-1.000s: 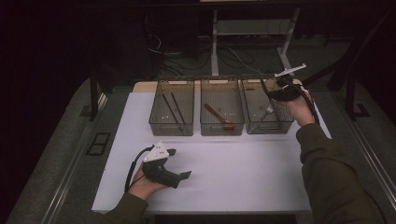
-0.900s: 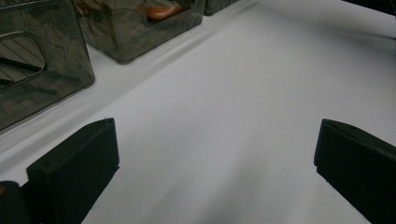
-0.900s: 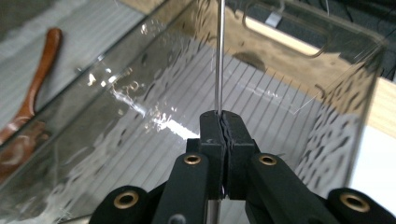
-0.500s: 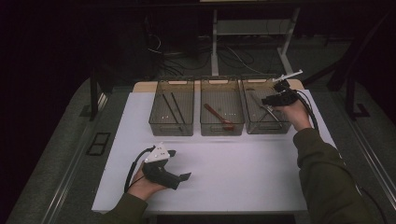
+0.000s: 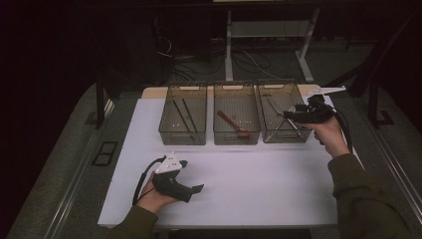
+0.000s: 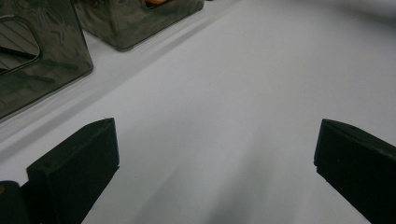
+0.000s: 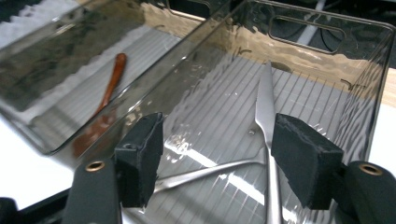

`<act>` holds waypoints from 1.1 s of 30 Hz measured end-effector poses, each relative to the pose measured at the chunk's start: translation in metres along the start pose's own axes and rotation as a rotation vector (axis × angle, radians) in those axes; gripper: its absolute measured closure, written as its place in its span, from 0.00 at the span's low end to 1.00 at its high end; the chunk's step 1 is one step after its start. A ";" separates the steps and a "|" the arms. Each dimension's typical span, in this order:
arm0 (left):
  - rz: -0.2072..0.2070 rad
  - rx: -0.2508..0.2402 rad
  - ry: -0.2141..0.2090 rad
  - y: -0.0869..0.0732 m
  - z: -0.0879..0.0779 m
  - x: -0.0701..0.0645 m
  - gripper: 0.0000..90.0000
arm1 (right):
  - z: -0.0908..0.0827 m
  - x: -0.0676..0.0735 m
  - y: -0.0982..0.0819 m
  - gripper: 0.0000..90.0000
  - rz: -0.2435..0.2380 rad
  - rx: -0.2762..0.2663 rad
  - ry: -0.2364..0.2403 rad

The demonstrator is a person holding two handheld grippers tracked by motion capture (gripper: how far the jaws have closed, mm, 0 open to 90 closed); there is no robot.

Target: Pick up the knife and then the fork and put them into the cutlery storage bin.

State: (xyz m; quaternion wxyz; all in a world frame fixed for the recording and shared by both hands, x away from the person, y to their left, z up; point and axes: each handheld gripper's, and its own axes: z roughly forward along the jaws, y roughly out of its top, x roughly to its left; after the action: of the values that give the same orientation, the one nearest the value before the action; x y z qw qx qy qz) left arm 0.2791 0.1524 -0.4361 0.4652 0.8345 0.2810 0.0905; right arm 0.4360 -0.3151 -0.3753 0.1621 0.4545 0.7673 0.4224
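While right claw (image 7: 217, 163) hovers over knives (image 7: 265, 116), wooden spoon (image 7: 103, 112) sits in adj. bin (image 5: 237, 112).

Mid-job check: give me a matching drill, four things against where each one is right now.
Things:
1. wooden spoon
2. black chopsticks
3. metal utensils
4. left gripper

Places:
A. in the right bin, below the open right gripper
B. low over the white mat, jaws open, nothing between them
C. in the left bin
D. in the middle bin

Pairs: 1-D, 2-C, 3-A, 4-B
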 end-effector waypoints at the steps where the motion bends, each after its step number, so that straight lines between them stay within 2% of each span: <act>1: 0.000 0.000 0.000 0.000 0.000 0.000 0.00 | -0.004 0.001 -0.003 0.35 0.001 -0.012 0.013; 3: -0.002 -0.001 0.001 0.000 0.000 0.000 0.00 | -0.010 0.005 -0.011 0.32 0.000 -0.031 0.035; 7: -0.003 -0.002 0.002 0.000 0.001 0.000 0.00 | -0.018 0.017 -0.024 0.29 -0.054 -0.022 0.014; 9: -0.003 0.000 0.002 0.000 0.001 0.000 0.00 | -0.022 0.023 -0.032 0.28 -0.072 -0.024 0.019; 21: -0.002 -0.012 0.000 -0.001 -0.001 0.001 0.00 | -0.048 0.058 -0.071 0.21 -0.097 -0.083 0.101; 28: -0.001 -0.024 0.003 0.000 -0.005 0.002 0.00 | -0.051 0.075 -0.094 0.19 -0.111 -0.084 0.134; 33: 0.000 -0.037 0.000 -0.001 -0.008 0.003 0.00 | -0.053 0.082 -0.105 0.18 -0.112 -0.076 0.172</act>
State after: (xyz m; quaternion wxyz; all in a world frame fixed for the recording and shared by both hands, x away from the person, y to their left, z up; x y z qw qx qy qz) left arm 0.2779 0.1597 -0.4325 0.4807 0.8256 0.2796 0.0958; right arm 0.2994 -0.2974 -0.4165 0.1361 0.3663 0.7860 0.4791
